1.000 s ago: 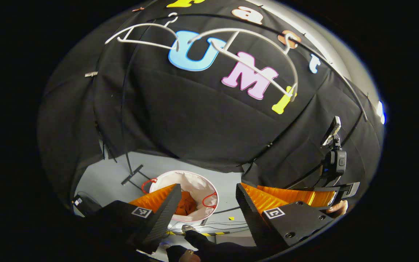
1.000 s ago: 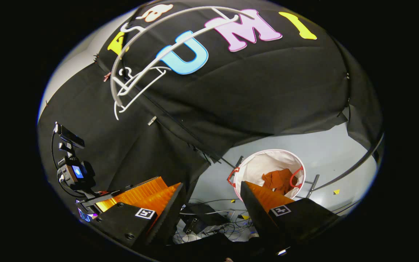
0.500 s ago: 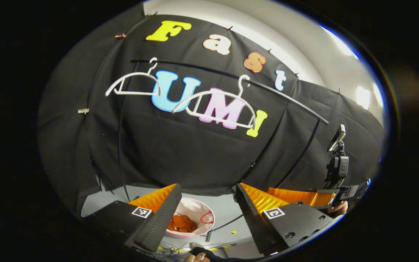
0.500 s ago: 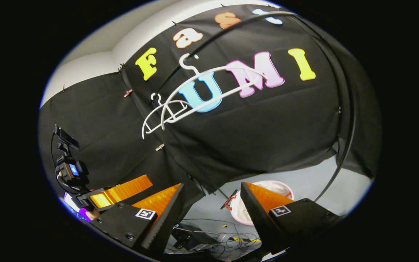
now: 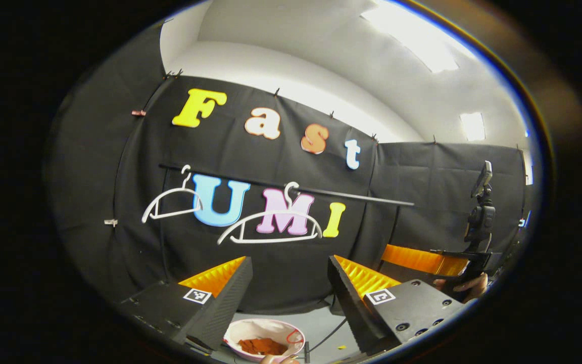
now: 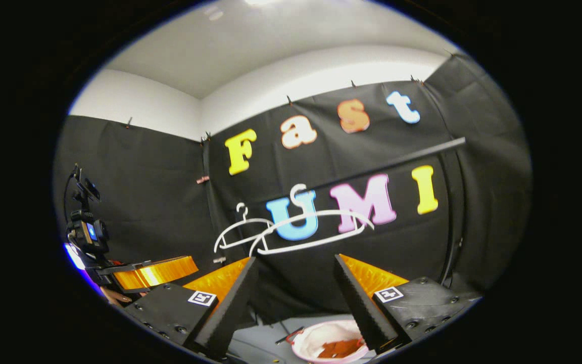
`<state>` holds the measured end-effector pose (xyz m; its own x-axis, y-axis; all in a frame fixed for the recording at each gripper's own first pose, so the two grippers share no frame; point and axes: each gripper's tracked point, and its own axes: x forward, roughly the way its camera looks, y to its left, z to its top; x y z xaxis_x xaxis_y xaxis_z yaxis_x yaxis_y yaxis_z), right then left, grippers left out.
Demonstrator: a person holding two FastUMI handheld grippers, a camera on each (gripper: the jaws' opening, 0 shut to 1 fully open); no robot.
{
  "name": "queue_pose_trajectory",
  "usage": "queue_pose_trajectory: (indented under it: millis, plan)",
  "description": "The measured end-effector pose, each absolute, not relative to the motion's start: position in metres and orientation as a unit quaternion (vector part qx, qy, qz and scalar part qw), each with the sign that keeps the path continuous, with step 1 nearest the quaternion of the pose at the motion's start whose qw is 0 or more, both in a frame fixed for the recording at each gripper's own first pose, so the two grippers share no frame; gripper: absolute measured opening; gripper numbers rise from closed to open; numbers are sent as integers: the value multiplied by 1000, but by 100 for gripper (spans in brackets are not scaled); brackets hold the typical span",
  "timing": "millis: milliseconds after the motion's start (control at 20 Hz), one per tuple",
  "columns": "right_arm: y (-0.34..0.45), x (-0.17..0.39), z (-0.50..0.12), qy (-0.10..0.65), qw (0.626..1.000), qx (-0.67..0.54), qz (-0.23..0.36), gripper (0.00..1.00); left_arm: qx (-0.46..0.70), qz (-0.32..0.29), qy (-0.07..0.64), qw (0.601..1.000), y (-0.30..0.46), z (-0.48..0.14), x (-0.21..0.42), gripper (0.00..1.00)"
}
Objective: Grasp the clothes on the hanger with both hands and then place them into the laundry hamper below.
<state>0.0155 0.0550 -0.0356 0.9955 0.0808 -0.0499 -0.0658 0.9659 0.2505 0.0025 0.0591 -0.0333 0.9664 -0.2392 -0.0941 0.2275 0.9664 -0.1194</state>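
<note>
STEP: placing looks done, by the scene | CLOTHES: orange clothes (image 5: 262, 346) lie inside the laundry hamper (image 5: 238, 331) on the floor | HANGERS: two white hangers (image 5: 269, 226) bare on the rail (image 5: 321, 192) | TOOLS: left tool (image 5: 290, 298) and right tool (image 6: 296, 298) both released, holding nothing, raised toward the hangers | NEXT: likely nothing left to grasp; withdraw.
</note>
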Motion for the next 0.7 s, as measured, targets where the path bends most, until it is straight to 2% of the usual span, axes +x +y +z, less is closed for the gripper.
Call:
queue_pose_trajectory:
  millis: [50, 100, 150, 200, 250, 300, 550, 600, 700]
  plan:
    - [52, 14, -29, 16, 992, 119, 37, 92, -49, -117, 45, 991, 57, -28, 5, 95]
    - [50, 14, -26, 10, 993, 113, 38, 100, -43, -111, 36, 992, 59, -24, 7, 95]
    - [46, 15, -23, 7, 994, 107, 35, 100, -39, -106, 27, 993, 58, -21, 13, 95]
    - [40, 16, -21, 6, 994, 105, 32, 92, -38, -102, 23, 994, 55, -18, 16, 95]
    - [37, 15, -18, 5, 994, 106, 32, 92, -38, -101, 20, 994, 50, -17, 17, 92]
    - [34, 12, -17, 3, 993, 112, 33, 92, -38, -103, 13, 994, 45, -14, 17, 95]
    - [16, -6, 2, -36, 995, 92, 30, 92, -42, -111, -11, 993, 15, -12, 6, 95]
    - [17, -10, 7, -43, 994, 91, 33, 98, -42, -114, -11, 993, 9, -13, 3, 95]
    - [11, -15, 11, -49, 994, 88, 30, 100, -38, -112, -7, 993, 3, -15, 0, 95]
